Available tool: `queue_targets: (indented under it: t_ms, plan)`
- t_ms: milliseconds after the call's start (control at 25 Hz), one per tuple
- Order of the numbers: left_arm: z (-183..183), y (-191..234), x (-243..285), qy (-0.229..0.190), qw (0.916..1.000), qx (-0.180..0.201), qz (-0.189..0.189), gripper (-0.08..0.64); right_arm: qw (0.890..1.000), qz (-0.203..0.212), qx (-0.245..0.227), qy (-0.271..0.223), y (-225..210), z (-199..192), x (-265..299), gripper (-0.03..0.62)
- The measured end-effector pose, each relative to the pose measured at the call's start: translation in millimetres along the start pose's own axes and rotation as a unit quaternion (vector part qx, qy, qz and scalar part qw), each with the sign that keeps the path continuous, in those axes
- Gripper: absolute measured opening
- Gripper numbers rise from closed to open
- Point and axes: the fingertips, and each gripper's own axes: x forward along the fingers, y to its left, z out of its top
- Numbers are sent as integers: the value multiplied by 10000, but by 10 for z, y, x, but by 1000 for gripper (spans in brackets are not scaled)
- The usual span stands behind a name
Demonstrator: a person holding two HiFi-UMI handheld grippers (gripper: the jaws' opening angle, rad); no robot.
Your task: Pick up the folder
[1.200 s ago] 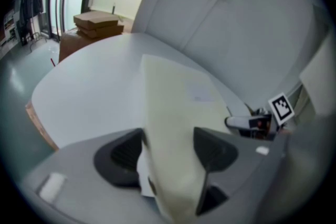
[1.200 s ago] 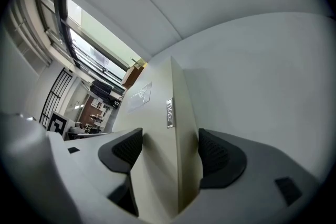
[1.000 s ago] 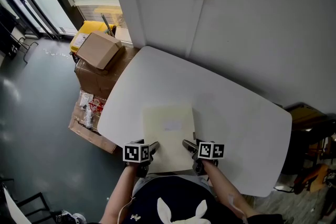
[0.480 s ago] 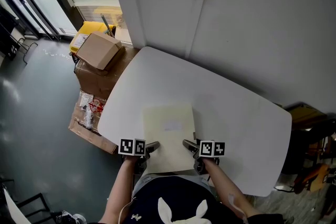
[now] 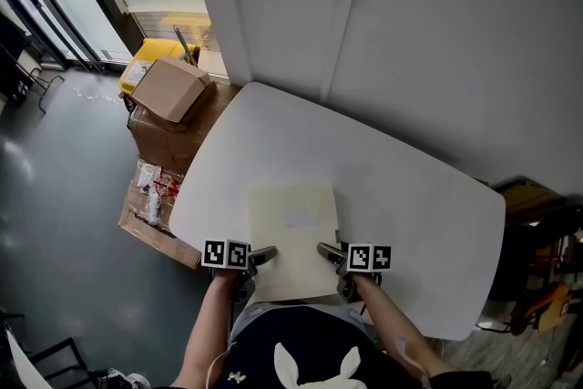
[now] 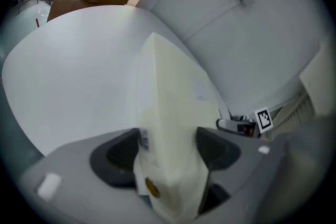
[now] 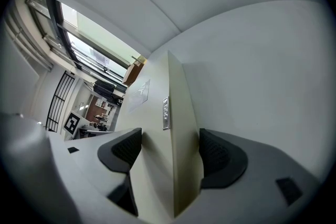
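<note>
One change: left hand-held gripper just opened wider around folder.

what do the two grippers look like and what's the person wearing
The left gripper and right gripper each carry a white cube with black square markers on a grey body with two dark, textured pads. The person wears a dark navy top with a white shape on it. The left jaws have just been opening, the folder between them.
</note>
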Motion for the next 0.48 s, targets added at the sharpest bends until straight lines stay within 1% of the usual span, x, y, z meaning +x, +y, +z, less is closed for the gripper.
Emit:
queue_targets:
  t_ms: [240, 480]
  plan:
    - [-31, 1, -2, -133, 9991, -331, -227, 334, 10000, 56, 23, -49, 5, 1, -11, 305]
    - [-29, 0, 2, -297, 9983, -403, -310, 334, 9998, 31, -1, -177, 7, 14, -25, 305]
